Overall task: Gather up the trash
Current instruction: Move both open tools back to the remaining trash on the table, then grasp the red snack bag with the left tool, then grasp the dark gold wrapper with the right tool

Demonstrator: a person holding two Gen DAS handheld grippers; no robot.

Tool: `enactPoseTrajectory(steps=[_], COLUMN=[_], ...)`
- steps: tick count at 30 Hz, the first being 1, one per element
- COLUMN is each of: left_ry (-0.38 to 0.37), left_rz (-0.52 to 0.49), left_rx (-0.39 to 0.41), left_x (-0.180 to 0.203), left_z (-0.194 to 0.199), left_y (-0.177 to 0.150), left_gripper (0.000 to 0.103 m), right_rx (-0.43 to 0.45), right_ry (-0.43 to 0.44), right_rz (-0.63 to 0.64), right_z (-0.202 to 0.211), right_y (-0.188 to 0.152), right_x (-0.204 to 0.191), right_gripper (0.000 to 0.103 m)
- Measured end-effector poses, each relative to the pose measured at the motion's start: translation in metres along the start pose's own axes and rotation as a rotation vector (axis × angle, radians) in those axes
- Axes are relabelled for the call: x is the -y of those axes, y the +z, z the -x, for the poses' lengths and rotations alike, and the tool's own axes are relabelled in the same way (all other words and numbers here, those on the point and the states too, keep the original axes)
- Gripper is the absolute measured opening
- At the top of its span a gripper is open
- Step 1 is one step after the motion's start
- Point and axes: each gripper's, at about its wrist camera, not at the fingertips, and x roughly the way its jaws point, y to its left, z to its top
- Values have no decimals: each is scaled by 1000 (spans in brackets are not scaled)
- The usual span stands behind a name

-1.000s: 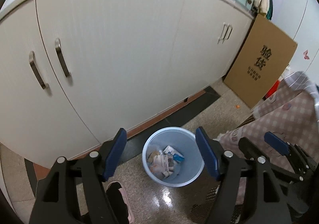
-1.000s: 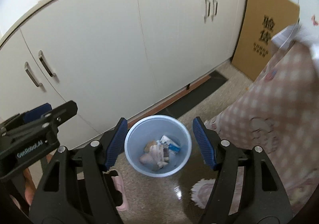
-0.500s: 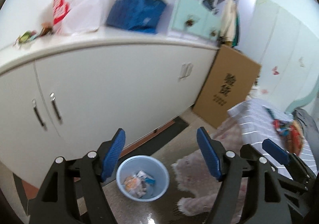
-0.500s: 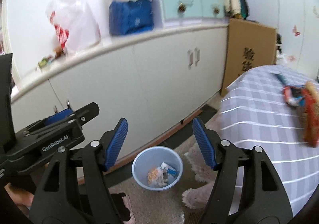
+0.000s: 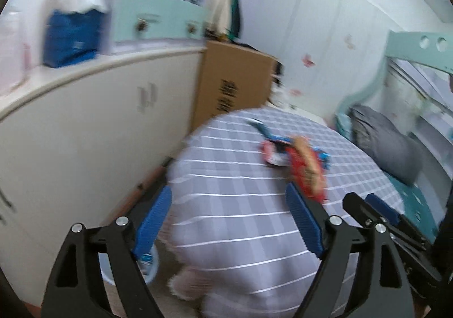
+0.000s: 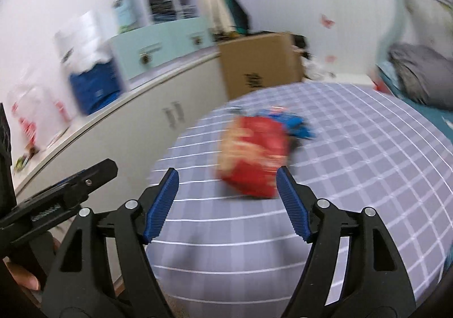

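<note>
Now both grippers hang above a bed covered in a grey-lilac checked sheet (image 6: 354, 165), and both views are smeared with motion blur. The left gripper (image 5: 228, 223) has its blue pads spread wide and its jaws are opening, with nothing between them but the sheet below. The right gripper (image 6: 226, 206) also stands wide with jaws opening, empty as well; in its view the red snack bag (image 6: 254, 156) lies on the sheet just beyond its fingertips, apart from both pads.

That red bag is the nearest piece of a small heap of trash near the middle of the bed. Touching its far side are blue wrappers (image 6: 294, 122) (their exact number is lost in the blur). From the left wrist view the same red bag (image 5: 305, 171) sits to the right of the gripper's midline, close to its right pad, with a red-and-white wrapper (image 5: 270, 152) on its far left side.

On the floor at the lower left of the left wrist view, partly hidden behind the left pad, is the rim of a pale blue bin (image 5: 154, 260) beside the near edge of the bed. Left of the bed runs a long white cabinet (image 5: 85, 125), with a blue bag (image 5: 70, 38) on top and a brown cardboard box (image 5: 235, 80) leaning at its far end. A grey pillow (image 5: 388, 142) lies at the far right of the bed.
</note>
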Motion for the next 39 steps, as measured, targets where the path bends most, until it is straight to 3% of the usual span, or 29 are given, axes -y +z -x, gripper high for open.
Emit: enactPoseTrajectory(steps=[4,12,14,16,17,23,26,29,33,39], left_ry=[-86,-119,-120,-118,-127,-220,-225,-190,-71,-15], left_rz=[-33,-31,-44,-58,-53,-5,17,42,45,77], left_rx=[-80,-170,-184,-206,-209,-131,-60,14,104,107], left_x=[44,77,82,83,81,62,50,34,15,-17], left_z=[-37,-92,-98,-106,-108,-78,-56,-33,-13,-9], left_y=[0,2,4,6,7,11,15,18,20,19], left_gripper=[82,82,70,36,36,31,31,31,31,31], right_rx=[-8,-49,-66,-79,-84,-102,-113,-135,-177,-237], right_ry=[-54,-79,-73,-68,-63,-39,-31,-20,-14,-59], right_rz=[-62,-120,-121,-124,-123,-123,-117,-105,-64,-22], right_z=[2,-7,-10,-14,-15,-22,-26,-35,-54,-90], right_y=[0,4,2,2,1,6,8,11,16,23], right_x=[45,96,101,104,105,103,99,90,73,59], right_gripper=[71,71,71,71,71,71,71,71,71,71])
